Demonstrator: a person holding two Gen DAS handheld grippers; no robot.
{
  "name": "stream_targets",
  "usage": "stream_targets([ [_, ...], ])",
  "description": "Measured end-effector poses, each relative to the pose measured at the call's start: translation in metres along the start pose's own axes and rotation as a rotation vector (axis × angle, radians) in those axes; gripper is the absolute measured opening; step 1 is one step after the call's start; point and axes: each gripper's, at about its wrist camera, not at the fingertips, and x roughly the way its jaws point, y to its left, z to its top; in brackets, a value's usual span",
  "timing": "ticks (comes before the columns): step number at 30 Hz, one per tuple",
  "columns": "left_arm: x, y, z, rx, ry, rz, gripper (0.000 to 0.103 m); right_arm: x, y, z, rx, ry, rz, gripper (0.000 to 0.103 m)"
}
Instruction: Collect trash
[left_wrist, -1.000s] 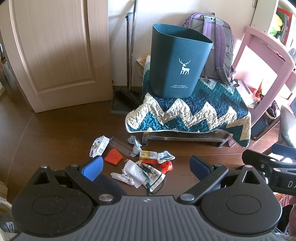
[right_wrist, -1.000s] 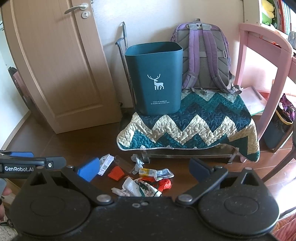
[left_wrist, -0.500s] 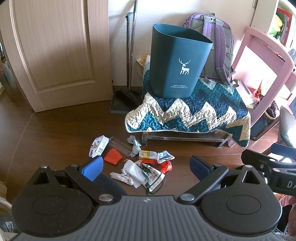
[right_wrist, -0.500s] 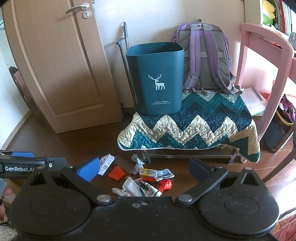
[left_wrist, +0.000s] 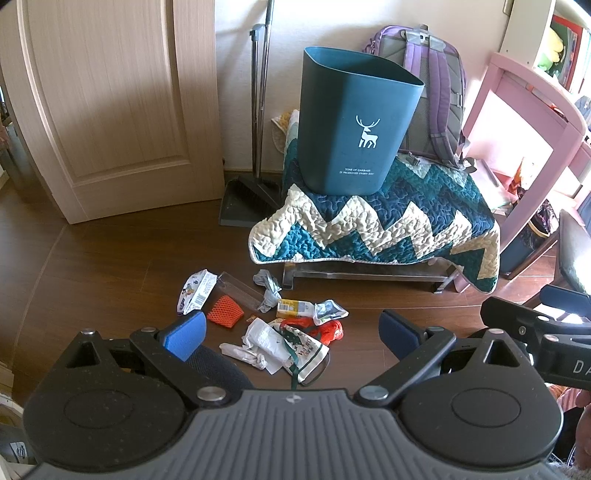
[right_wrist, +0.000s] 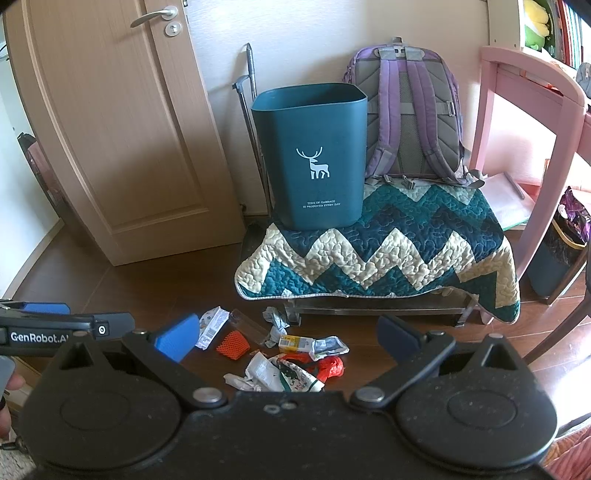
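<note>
Several scraps of trash lie in a pile on the dark wood floor: an orange mesh net (left_wrist: 225, 316) (right_wrist: 232, 344), a yellow carton (left_wrist: 293, 308) (right_wrist: 295, 344), a red wrapper (left_wrist: 325, 328) (right_wrist: 330, 367), crumpled white plastic (left_wrist: 262, 338) (right_wrist: 260, 371) and a printed packet (left_wrist: 195, 290) (right_wrist: 212, 326). A dark teal bin with a white deer (left_wrist: 351, 122) (right_wrist: 314, 155) stands upright on a zigzag quilt (left_wrist: 388, 225) (right_wrist: 388, 254). My left gripper (left_wrist: 290, 334) hovers open above the pile, empty. My right gripper (right_wrist: 288, 336) is open and empty too, held over the same pile.
A wooden door (left_wrist: 110, 103) (right_wrist: 110, 122) stands at the left. A dustpan and broom (left_wrist: 247, 195) lean against the wall. A purple backpack (right_wrist: 410, 114) sits behind the bin, a pink desk frame (right_wrist: 517, 110) at the right. The quilted bench's metal legs (left_wrist: 362, 273) stand just beyond the trash.
Both views have shifted only slightly; the right gripper has risen a little, so the bin sits lower in its frame. Nothing was grasped or moved.
</note>
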Motion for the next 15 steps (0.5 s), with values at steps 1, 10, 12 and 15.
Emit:
stream_targets([
  [1, 0.000, 0.000, 0.001, 0.000, 0.001, 0.000, 0.101, 0.000, 0.000, 0.000, 0.001, 0.001, 0.000, 0.102],
  [10, 0.000, -0.002, 0.000, -0.005, 0.004, 0.000, 0.101, 0.001, 0.001, -0.002, -0.005, 0.004, 0.000, 0.102],
  [12, 0.004, -0.003, 0.000, -0.014, 0.008, -0.002, 0.101, 0.003, 0.002, -0.002, -0.009, 0.006, 0.002, 0.102],
  [15, 0.012, -0.003, 0.003, -0.025, 0.001, -0.001, 0.101, 0.013, 0.008, 0.002, -0.029, 0.005, 0.001, 0.102],
])
